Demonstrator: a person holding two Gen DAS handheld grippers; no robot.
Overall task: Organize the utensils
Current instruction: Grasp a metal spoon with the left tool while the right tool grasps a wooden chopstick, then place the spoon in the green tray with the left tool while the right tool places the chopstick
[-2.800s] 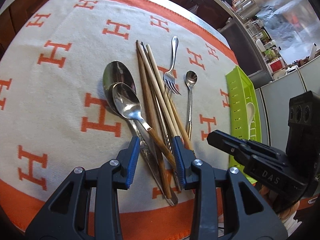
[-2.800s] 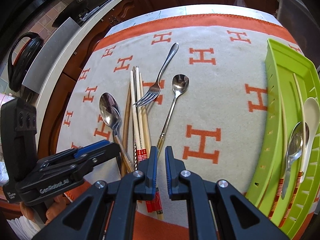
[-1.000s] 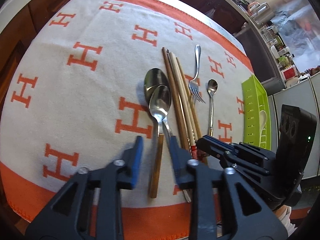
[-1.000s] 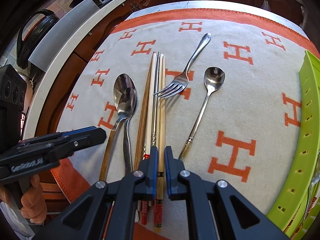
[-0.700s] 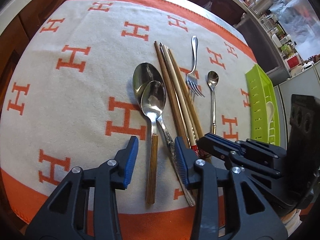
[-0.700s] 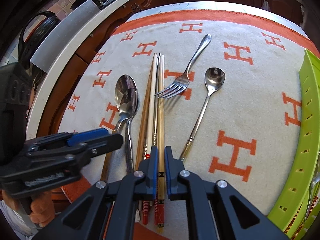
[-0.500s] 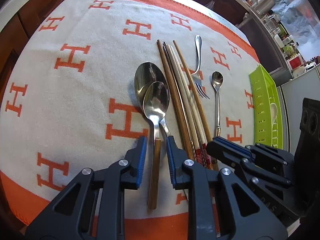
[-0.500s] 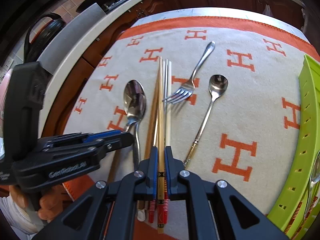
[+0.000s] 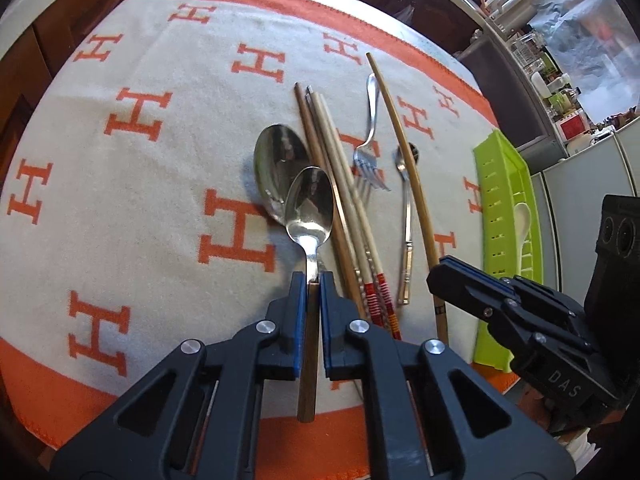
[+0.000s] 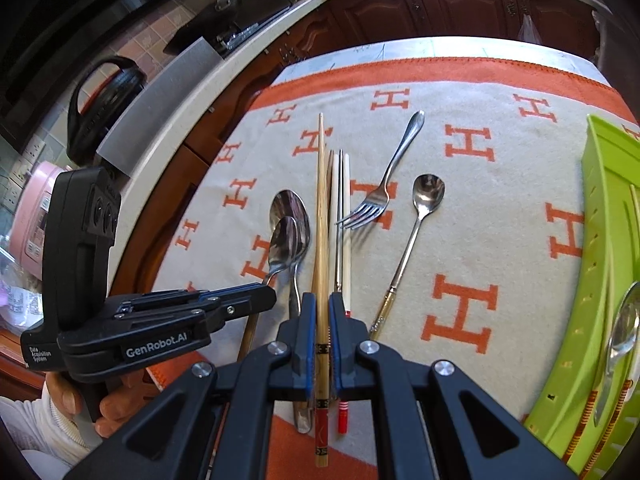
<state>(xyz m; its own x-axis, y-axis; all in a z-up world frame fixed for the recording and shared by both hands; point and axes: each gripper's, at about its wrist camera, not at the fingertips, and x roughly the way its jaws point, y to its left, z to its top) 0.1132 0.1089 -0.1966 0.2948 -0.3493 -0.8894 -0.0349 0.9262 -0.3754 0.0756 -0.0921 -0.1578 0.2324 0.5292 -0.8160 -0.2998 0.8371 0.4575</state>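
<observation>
Utensils lie on a cream cloth (image 9: 140, 208) patterned with orange H shapes. My left gripper (image 9: 314, 278) is shut on the wooden handle of a steel spoon (image 9: 310, 200), whose bowl overlaps a larger spoon (image 9: 278, 156). My right gripper (image 10: 322, 300) is shut on one bamboo chopstick (image 10: 321, 200), which is raised and points away over the cloth. More chopsticks (image 10: 346, 216) rest beside it, then a fork (image 10: 384, 184) and a small spoon (image 10: 428, 192). A lime green tray (image 10: 600, 240) sits at the right.
The green tray (image 9: 496, 168) holds a white spoon (image 9: 522, 216), a metal spoon (image 10: 622, 328) and red-striped chopsticks. A hand (image 10: 116, 400) holds the left gripper's body. A pink rice cooker (image 10: 32, 220) and dark wooden cabinets (image 10: 460, 12) stand beyond the counter edge.
My left gripper has shut on the wooden-handled spoon's handle. My right gripper has lifted one bamboo chopstick out of the bundle, and its far end now stands apart from the others.
</observation>
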